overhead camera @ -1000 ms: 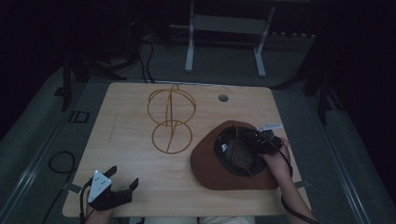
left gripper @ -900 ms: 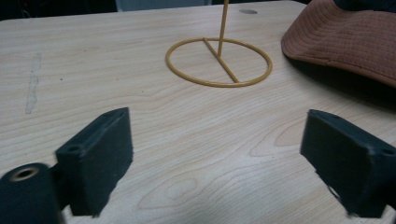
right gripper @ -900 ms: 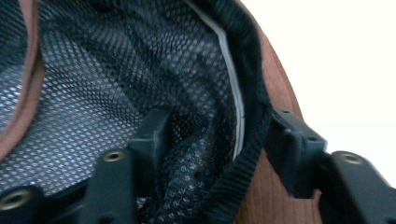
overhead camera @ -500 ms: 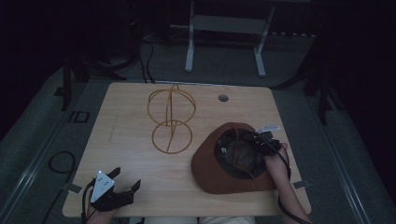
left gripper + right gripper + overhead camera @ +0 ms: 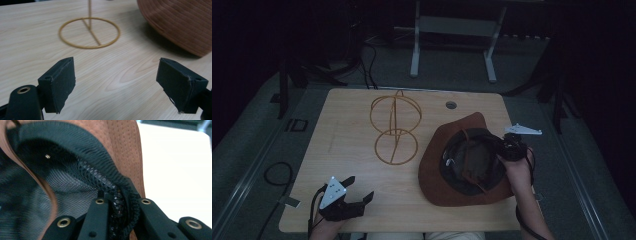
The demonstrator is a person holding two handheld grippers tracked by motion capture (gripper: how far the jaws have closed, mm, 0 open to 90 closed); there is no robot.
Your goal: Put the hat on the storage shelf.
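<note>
A brown brimmed hat (image 5: 447, 177) lies upside down on the right half of the table, its dark mesh lining (image 5: 65, 182) facing up and a brown strap across the opening. My right gripper (image 5: 507, 149) is shut on the hat's inner band at the right side of the crown; the black mesh edge (image 5: 118, 207) is pinched between its jaws. A gold wire hat stand (image 5: 395, 127) rises at the table's middle, its ring base (image 5: 89, 32) flat on the wood. My left gripper (image 5: 354, 196) hovers open near the front left edge with nothing between its fingers (image 5: 60, 82).
The light wooden table (image 5: 347, 135) has a round cable grommet (image 5: 451, 104) near its far edge. Beyond it stands a white metal frame (image 5: 452, 40) on a grey floor. A cable (image 5: 272, 172) loops on the floor at the left.
The hat has tipped and shifted slightly under my right gripper's hold. The left gripper has drifted a little lower toward the front edge.
</note>
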